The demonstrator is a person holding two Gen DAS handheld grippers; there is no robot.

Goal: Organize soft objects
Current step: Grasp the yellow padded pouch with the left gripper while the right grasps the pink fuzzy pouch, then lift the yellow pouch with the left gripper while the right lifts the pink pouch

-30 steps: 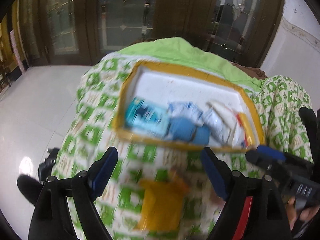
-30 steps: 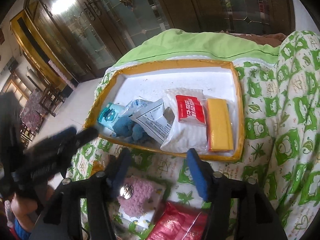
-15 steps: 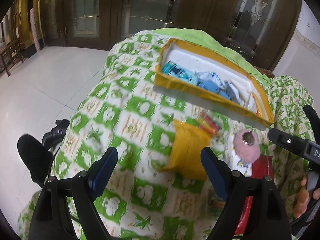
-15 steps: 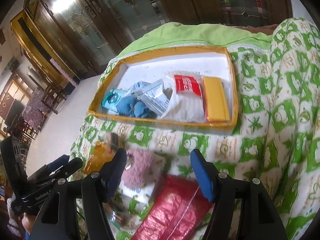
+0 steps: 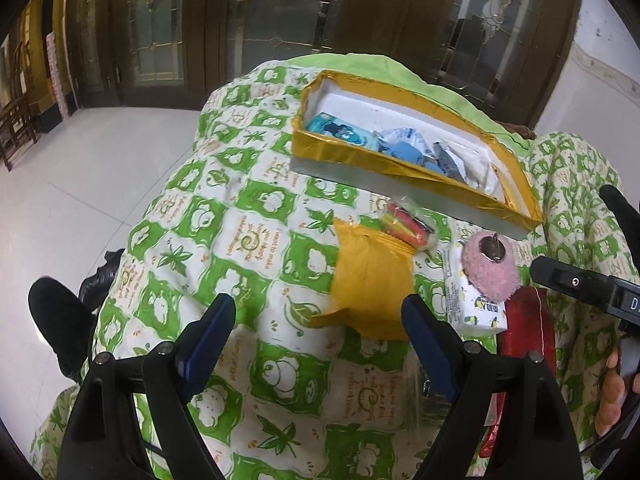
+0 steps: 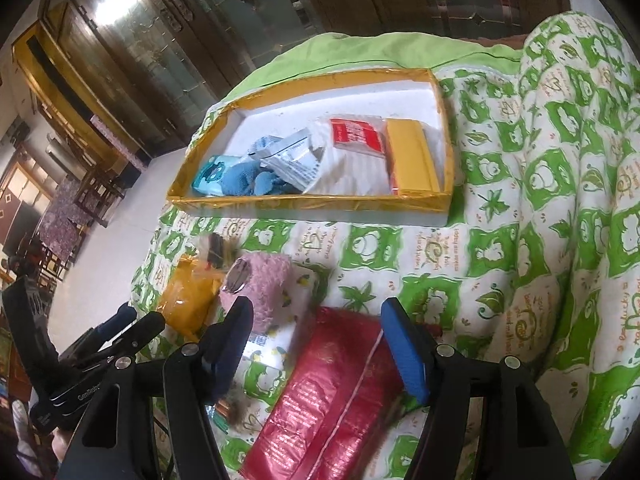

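Observation:
A yellow-rimmed white tray (image 5: pixel 400 170) (image 6: pixel 304 203) lies on a green-and-white quilt and holds a teal pack (image 6: pixel 210 174), a blue knitted toy (image 6: pixel 250 180), white packets and a yellow block (image 6: pixel 410 162). In front of it lie a yellow pouch (image 5: pixel 370 276) (image 6: pixel 186 300), a pink fuzzy pad (image 5: pixel 490 272) (image 6: pixel 264 288) on a white tissue pack (image 5: pixel 476 312), a pack of coloured sticks (image 5: pixel 406 226) and a red foil bag (image 6: pixel 336 400) (image 5: pixel 528 328). My left gripper (image 5: pixel 318 340) is open, just short of the yellow pouch. My right gripper (image 6: pixel 320 344) is open above the red bag.
The quilt (image 5: pixel 240 240) drapes over a rounded surface and drops to a white tiled floor (image 5: pixel 80 168) on the left. Dark wooden glass doors (image 5: pixel 280 20) stand behind. A black shoe (image 5: pixel 60 320) is on the floor at lower left.
Both grippers have pulled back from the tray toward the near edge of the quilt. The loose items in front of the tray have come into view. Both stay open and empty.

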